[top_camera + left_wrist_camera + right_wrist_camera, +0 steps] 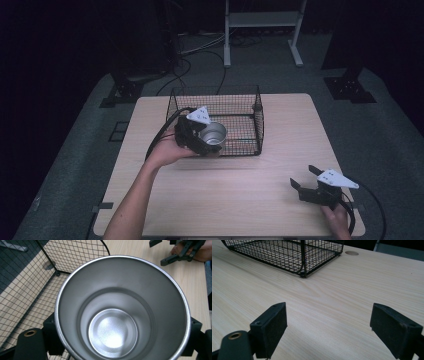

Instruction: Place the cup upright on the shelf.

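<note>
My left gripper (202, 142) clamps the steel cup (213, 134) at the basket's (257, 120) near-left edge, not yet set down inside. My right gripper (306, 179) rests spread, empty, near-right on the table (240, 195).

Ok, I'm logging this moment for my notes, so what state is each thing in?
Metal cup: empty, upright, held at the basket's near edge.
Wire basket: open-topped, sitting on the table, floor bare where visible.
Left gripper: jaws shut on the cup.
Right gripper: jaws open, empty, low over the table.
</note>
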The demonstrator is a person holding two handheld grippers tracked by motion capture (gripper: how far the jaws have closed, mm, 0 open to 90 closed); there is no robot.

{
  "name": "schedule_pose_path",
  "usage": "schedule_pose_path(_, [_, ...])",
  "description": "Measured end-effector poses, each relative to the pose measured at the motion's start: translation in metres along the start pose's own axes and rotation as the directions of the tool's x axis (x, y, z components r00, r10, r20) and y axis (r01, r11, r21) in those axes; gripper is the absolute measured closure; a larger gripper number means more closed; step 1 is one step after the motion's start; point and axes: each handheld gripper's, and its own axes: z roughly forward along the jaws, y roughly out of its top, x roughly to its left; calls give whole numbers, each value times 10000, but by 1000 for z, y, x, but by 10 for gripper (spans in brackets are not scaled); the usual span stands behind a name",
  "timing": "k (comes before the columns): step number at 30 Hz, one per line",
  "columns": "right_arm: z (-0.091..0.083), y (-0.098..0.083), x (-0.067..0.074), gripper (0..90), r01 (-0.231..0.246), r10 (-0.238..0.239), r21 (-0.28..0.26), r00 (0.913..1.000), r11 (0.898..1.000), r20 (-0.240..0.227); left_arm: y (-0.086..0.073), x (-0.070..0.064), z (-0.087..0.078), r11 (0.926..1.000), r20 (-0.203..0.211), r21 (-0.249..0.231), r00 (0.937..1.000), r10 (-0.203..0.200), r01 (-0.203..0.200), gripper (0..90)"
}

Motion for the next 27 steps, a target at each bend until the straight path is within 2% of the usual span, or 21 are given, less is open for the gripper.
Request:
schedule_pose_path(8, [0,0,0,134,-6,6,-28,10000,10000,-33,15,12,0,9993,-88,368,9999,59,-55,178])
schedule_pose_path(15, [0,0,0,134,-6,5,-47,10000,10000,-71,24,23,2,9991,-125,423,9999,43,-38,178])
schedule_pose_path(20, [0,0,-1,134,-31,31,-78,9999,10000,-114,31,37,7,9984,-213,535,9997,-155,166,179])
schedule_pose_path(27, [0,0,-1,134,-52,50,-102,9999,9999,-160,37,48,10,9983,-431,528,9988,-239,261,179])
